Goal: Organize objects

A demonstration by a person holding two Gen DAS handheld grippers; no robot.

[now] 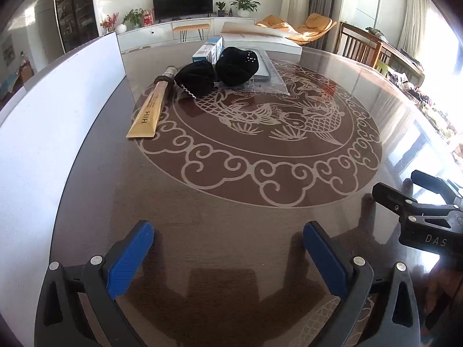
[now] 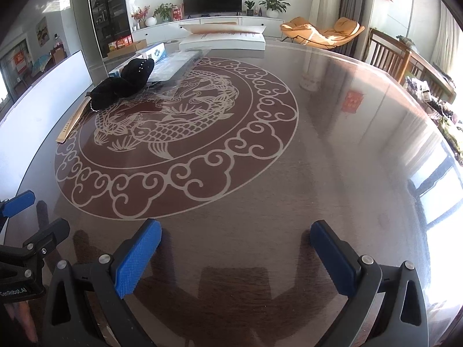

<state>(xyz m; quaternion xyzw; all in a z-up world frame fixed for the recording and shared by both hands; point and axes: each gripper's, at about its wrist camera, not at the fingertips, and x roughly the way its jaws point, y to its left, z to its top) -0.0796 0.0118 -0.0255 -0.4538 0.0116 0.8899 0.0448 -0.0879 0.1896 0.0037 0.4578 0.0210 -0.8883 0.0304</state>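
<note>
1. Table (image 1: pixel 231 202): dark, glossy top with a pale fish-and-cloud medallion at its centre. A white board (image 1: pixel 58 115) stands along its left edge. Sun glare runs down the right edge.

2. Left gripper (image 1: pixel 228 254): I have its jaws spread wide, nothing between them, poised over bare table near the near edge.

3. Right gripper (image 2: pixel 235 256): jaws likewise wide apart and empty, over bare table near the near edge, just beside the left one.

4. Things to organize, all clustered toward the far-left part of the table, well apart from both tools:
   - gold tube (image 1: pixel 149 112), lying flat, cap end pointing to the far edge;
   - two black cloth bundles (image 1: pixel 220 70), touching each other, one resting against the tube's cap end;
   - small blue-and-white boxes (image 1: pixel 207 52), behind the bundles;
   - clear plastic sleeve (image 1: pixel 272 84) with a flat grey item on it, partly under one bundle;
   - long white box (image 1: pixel 260 39) at the far edge.

5. Progress, as I judge it: nothing is gripped yet; the pile looks untouched.

6. Risks I note from here:
   - the bundles overlap the tube and the sleeve, so pulling one may drag the others;
   - the soft cloth may slump or snag on a pad and slip out of a shallow grip;
   - the slick top lets the tube skate away if pinched off-centre;
   - both tools sit close together, so reaching at once may make them collide;
   - glare hides the right edge from me.
</note>
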